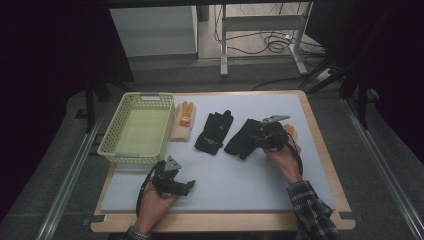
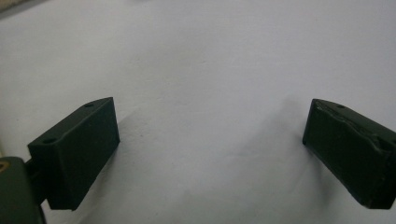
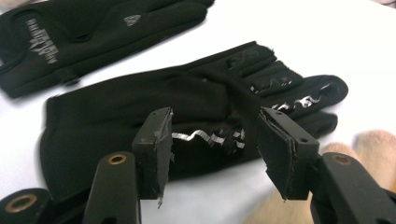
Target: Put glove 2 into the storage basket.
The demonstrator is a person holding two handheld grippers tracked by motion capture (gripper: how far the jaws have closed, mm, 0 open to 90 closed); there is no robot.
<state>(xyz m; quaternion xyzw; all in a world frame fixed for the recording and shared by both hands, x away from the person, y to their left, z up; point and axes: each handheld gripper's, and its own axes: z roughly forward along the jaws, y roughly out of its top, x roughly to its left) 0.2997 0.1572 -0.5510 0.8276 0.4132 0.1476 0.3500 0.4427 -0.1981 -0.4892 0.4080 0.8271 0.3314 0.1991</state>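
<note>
Right tool [image 3: 212, 149] is straddling the near edge of the right black glove [image 3: 140, 107], half-open and gripping nothing yet, while left tool [image 2: 210, 149] is idling wide over bare bench [image 2: 210, 56].

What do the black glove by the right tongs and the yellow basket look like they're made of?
The black glove looks like soft matte knit fabric: it creases and lies limp, with shiny silvery zigzag grip strips, probably silicone, on palm and fingers. The basket looks like pale yellow moulded plastic: stiff, smooth, perforated lattice walls with a slight sheen.
</note>
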